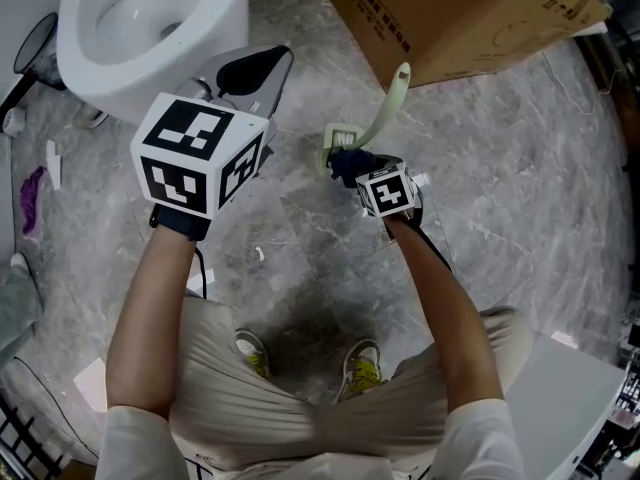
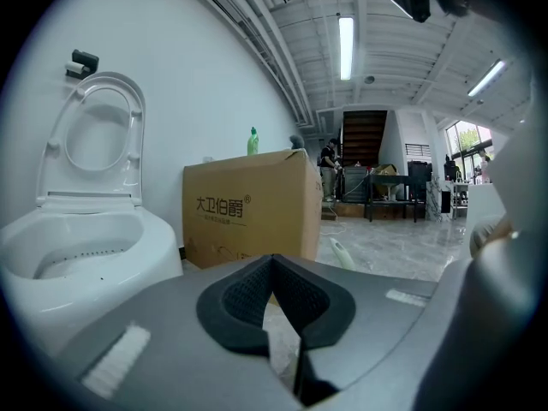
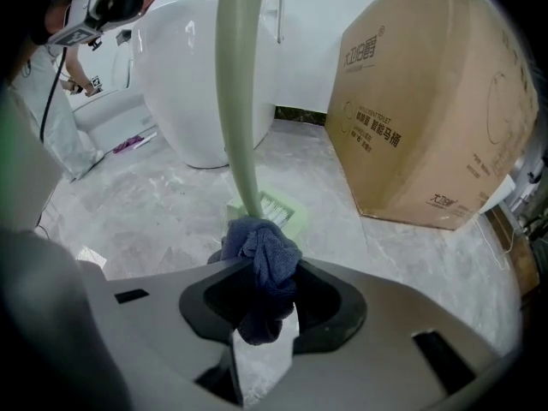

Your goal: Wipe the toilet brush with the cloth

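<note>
The toilet brush stands on the marble floor with its pale green handle (image 1: 391, 101) leaning up and right from its bristled head (image 1: 339, 140). My right gripper (image 1: 352, 164) is shut on a dark blue cloth (image 1: 346, 162), which is bunched against the base of the handle. In the right gripper view the cloth (image 3: 262, 259) sits between the jaws, touching the handle (image 3: 235, 101) just above the brush head (image 3: 276, 209). My left gripper (image 1: 256, 68) is held higher, by the toilet and away from the brush. Its pads meet at the tip (image 2: 273, 262) with nothing between them.
A white toilet (image 1: 150, 23) with its seat raised (image 2: 101, 135) stands at the upper left. A large cardboard box (image 1: 460, 13) lies just behind the brush, with a green bottle (image 2: 253, 141) on top. Purple litter (image 1: 33, 196) lies at the left. My shoes (image 1: 362, 366) are below.
</note>
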{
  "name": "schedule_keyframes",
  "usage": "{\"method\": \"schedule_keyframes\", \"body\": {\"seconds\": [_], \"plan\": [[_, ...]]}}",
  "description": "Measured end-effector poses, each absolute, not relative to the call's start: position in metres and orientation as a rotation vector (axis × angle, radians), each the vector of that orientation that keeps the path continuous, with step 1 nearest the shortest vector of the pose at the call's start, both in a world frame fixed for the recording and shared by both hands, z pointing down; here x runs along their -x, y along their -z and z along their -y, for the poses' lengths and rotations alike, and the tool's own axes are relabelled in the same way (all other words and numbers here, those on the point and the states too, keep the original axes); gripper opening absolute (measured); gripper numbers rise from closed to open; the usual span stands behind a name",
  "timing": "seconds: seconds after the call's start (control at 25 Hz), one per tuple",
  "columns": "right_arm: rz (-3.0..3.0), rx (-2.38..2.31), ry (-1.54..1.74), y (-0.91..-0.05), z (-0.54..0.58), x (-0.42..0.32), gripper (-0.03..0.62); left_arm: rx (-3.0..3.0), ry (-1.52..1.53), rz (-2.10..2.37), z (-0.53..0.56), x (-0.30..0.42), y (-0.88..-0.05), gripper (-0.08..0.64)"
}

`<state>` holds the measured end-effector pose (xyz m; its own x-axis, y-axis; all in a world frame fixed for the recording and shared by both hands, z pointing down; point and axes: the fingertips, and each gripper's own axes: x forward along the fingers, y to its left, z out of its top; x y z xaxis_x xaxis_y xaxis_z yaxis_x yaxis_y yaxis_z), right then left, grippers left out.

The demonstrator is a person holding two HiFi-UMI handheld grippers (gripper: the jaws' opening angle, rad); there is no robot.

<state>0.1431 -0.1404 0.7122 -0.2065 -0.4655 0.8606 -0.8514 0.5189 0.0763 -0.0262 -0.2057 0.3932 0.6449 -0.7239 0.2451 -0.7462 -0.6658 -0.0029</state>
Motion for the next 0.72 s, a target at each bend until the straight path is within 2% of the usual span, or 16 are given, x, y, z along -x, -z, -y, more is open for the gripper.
{"method": "schedule_keyframes", "body": {"seconds": [0.2,0.72], "plan": [[1.795,-1.062,-0.394,-0.694,0.154,-0.167,0.121,-2.751,-0.322,1.251,0.207,0.034,-0.391,-0.003],[1.837,-1.047,-0.393,-0.637,0.159,-0.177,0.121,-2.754,-0.331,1.189,0.212,0.023,-0.405,-0.003]]}}
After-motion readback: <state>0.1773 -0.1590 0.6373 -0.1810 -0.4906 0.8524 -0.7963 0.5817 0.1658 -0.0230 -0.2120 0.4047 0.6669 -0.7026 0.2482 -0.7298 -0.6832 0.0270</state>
